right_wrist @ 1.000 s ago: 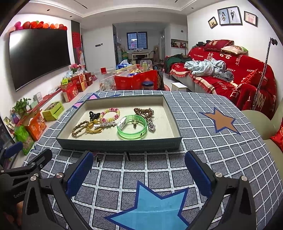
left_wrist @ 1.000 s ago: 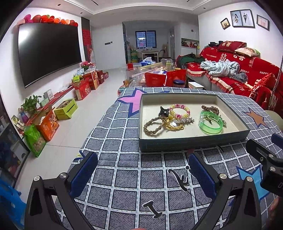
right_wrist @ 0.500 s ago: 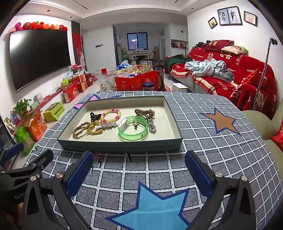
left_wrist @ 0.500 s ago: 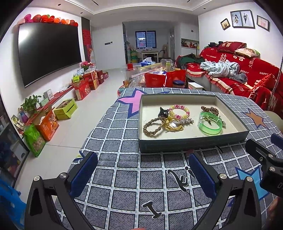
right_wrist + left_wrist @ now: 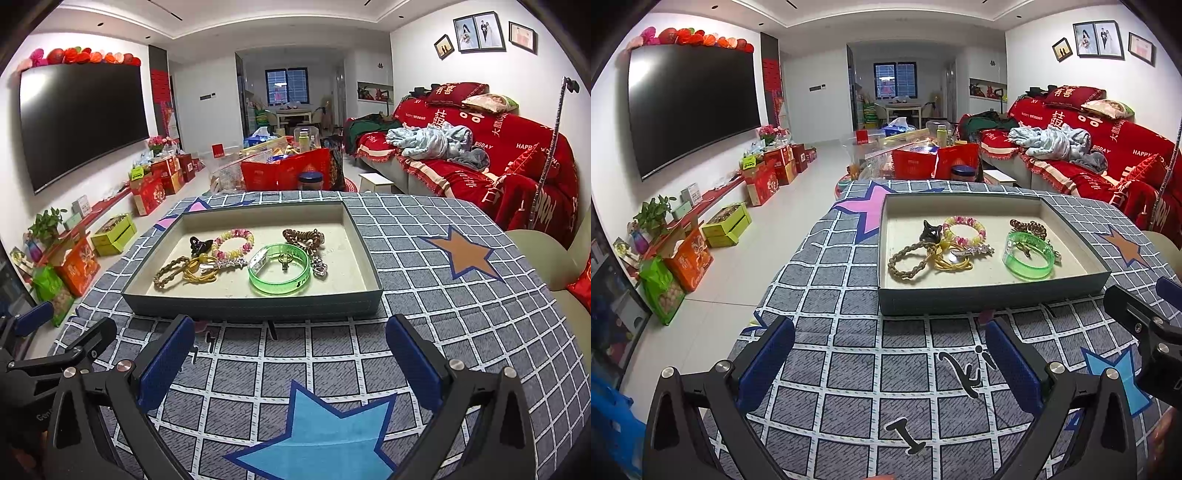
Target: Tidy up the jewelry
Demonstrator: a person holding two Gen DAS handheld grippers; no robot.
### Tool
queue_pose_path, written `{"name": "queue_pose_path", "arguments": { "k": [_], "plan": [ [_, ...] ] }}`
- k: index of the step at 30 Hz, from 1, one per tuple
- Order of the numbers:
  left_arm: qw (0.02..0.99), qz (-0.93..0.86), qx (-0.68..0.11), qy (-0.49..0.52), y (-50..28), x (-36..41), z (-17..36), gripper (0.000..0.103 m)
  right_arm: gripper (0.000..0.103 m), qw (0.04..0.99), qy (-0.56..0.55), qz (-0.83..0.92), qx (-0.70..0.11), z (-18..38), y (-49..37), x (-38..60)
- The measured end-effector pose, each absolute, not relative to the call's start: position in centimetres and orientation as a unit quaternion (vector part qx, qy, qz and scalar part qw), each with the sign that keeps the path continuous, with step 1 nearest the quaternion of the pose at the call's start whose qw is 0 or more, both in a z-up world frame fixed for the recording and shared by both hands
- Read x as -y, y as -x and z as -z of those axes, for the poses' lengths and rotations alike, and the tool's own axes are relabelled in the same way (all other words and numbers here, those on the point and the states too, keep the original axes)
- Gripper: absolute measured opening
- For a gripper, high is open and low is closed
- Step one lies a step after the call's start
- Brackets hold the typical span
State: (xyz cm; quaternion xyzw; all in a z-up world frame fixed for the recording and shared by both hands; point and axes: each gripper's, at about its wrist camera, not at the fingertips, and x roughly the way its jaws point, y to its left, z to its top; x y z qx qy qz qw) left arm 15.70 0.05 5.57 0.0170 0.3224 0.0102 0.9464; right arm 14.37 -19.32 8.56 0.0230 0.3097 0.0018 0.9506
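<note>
A shallow grey box tray sits on the checked tablecloth ahead of both grippers. Inside lie a green bangle, a pink-and-yellow bead bracelet, a braided cord bracelet, yellow hair ties, a black claw clip, a brown chain bracelet and a silver clip. My left gripper and right gripper hover open and empty, short of the tray's near wall.
The tablecloth carries star prints. Beyond the table stand red gift bags and boxes on the floor. A red-covered sofa runs along the right, a television hangs left. A pale chair adjoins the table's right edge.
Both grippers have crept slightly closer to the tray; the jewelry inside has not moved.
</note>
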Motion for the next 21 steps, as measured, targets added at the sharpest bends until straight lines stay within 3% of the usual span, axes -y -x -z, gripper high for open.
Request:
{"name": "queue_pose_path", "arguments": {
  "k": [21],
  "plan": [
    [0.945,-0.010,-0.326,-0.016,-15.53,0.46,-5.40,0.103,0.103,0.951,-0.024,-0.003,-0.309,-8.63,-14.41,19.16]
  ]
}}
